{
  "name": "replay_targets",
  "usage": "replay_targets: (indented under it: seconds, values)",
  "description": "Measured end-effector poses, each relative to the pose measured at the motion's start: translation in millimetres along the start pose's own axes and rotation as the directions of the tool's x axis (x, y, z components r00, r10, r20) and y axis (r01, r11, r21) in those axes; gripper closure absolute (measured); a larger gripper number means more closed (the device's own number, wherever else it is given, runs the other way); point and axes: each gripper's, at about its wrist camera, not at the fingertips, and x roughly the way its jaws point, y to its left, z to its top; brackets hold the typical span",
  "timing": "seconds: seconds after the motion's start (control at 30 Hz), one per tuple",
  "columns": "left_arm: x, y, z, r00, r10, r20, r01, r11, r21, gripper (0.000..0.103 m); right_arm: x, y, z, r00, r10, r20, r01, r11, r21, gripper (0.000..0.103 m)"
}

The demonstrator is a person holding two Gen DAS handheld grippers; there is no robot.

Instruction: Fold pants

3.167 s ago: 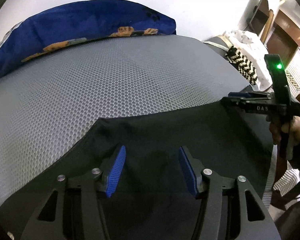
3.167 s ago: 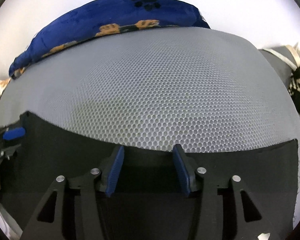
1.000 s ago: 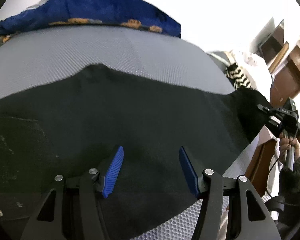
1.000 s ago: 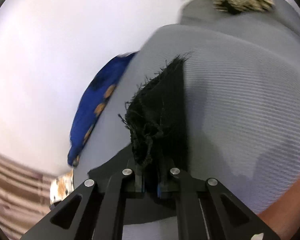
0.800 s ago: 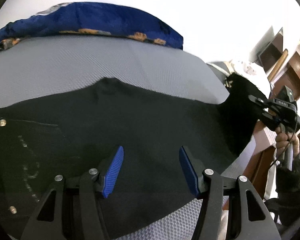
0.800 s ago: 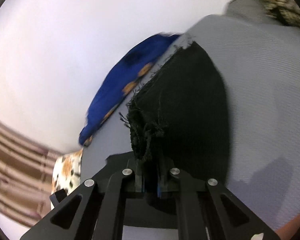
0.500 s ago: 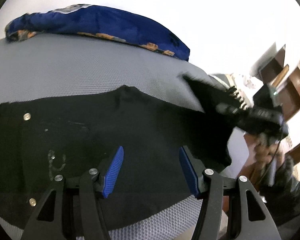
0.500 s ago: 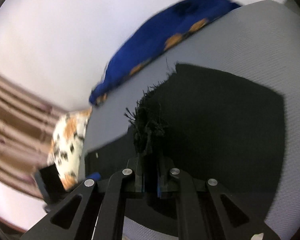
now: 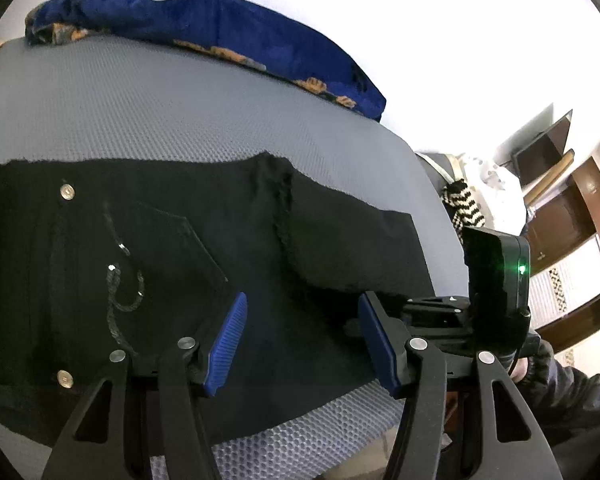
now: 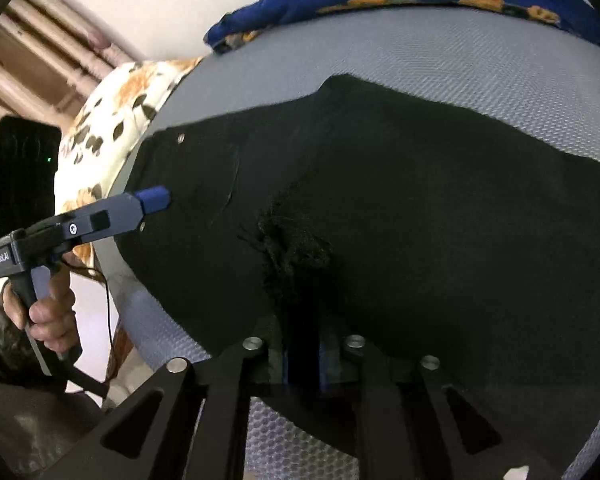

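The right gripper [image 10: 302, 356] is opening, the frayed hem probably still between its pads. The left gripper [image 9: 300, 340] hovers open, empty. The limp black cotton pants [image 9: 160, 280] lie folded along the near edge of the grey mesh mattress [image 9: 160, 112], best pinched at hems or waistband. Room remains beyond, toward the blue pillow [image 9: 220, 36].

Pants [image 9: 204, 264] lie on the mattress [image 9: 148, 120], pillow [image 9: 220, 36] behind.

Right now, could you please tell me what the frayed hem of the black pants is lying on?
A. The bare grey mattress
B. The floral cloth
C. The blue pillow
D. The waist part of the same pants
D: the frayed hem lies across the black pants beside the pocket and metal buttons, clear of the blue pillow.
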Motion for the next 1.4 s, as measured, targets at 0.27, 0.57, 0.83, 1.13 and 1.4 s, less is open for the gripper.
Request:
replay_targets:
  seconds: [0.27,0.57,0.83,1.13,1.4]
  values:
    - [17.3,-7.9,-9.5,0.989,-0.111,-0.098,0.104,0.992,-0.075,0.044,-46.9,-2.7,-22.5,1.0,0.017,0.016,-0.017,0.999,0.031,0.059]
    - [57.1,-3.5,-20.1,0.953,-0.131,-0.273,0.063,0.967,-0.246,0.044,-85.5,-49.8,-48.0,0.987,-0.035,0.16,-0.006,0.967,0.253,0.056]
    - [73.2,-6.6,-23.0,0.946,-0.092,-0.311,0.009,0.966,-0.258,0.044,-82.0,-54.5,-52.6,0.986,-0.021,0.164,-0.025,0.961,0.277,0.056]
    - [74.3,-23.1,-35.7,0.947,-0.052,-0.316,-0.005,0.984,-0.176,0.096,-80.1,-65.4,-56.8,0.986,-0.085,0.141,0.037,0.948,0.315,0.056]
    - [79.5,-11.6,-40.5,0.943,-0.057,-0.327,0.001,0.985,-0.171,0.092,-73.0,-64.8,-64.4,0.979,-0.175,0.101,0.143,0.953,0.267,0.057]
